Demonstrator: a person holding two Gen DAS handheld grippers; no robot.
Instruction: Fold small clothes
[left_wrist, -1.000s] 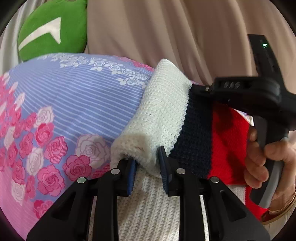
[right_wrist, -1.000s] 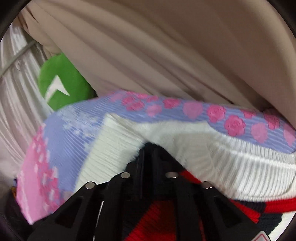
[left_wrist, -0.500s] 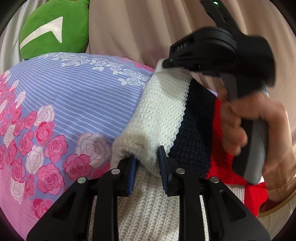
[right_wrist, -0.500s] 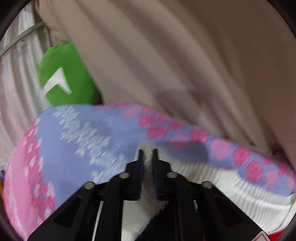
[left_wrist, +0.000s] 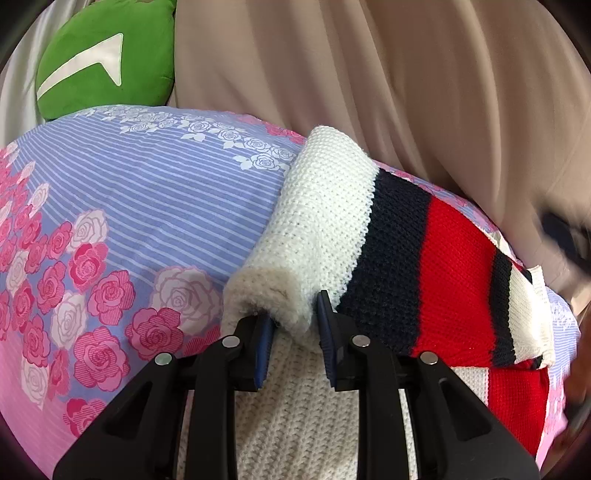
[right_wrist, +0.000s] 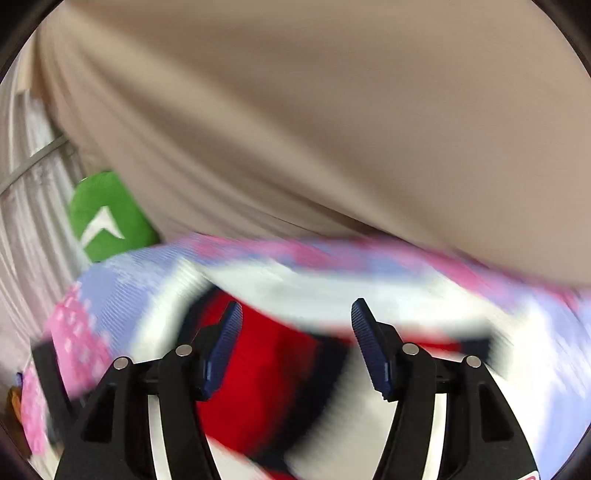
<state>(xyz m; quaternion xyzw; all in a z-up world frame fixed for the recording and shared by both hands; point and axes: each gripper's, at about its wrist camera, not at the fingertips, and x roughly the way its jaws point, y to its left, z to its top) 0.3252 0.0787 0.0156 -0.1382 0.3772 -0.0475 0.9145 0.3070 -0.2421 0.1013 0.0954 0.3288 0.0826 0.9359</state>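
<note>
A knitted sweater (left_wrist: 325, 206) in white, navy and red stripes lies folded over on the flowered bed sheet (left_wrist: 147, 206). My left gripper (left_wrist: 293, 317) is shut on the rolled white fold at its near end, and the blue pads press into the wool. In the right wrist view the picture is smeared by motion. My right gripper (right_wrist: 295, 332) hangs above the sweater (right_wrist: 266, 369) with its jaws opening wide, and nothing is between the blue pads (right_wrist: 225, 332). A dark blurred shape (left_wrist: 565, 236) shows at the right edge of the left wrist view.
A green cushion (left_wrist: 103, 62) with a white mark sits at the back left of the bed. Beige curtain folds (left_wrist: 369, 74) hang close behind the sweater. Pale drapes (right_wrist: 29, 221) hang at the far left. The sheet left of the sweater is bare.
My right gripper has let go of the sweater's white edge, opened, and swung off to the right, almost out of the left wrist view. The folded flap lies flat. The left gripper has kept still.
</note>
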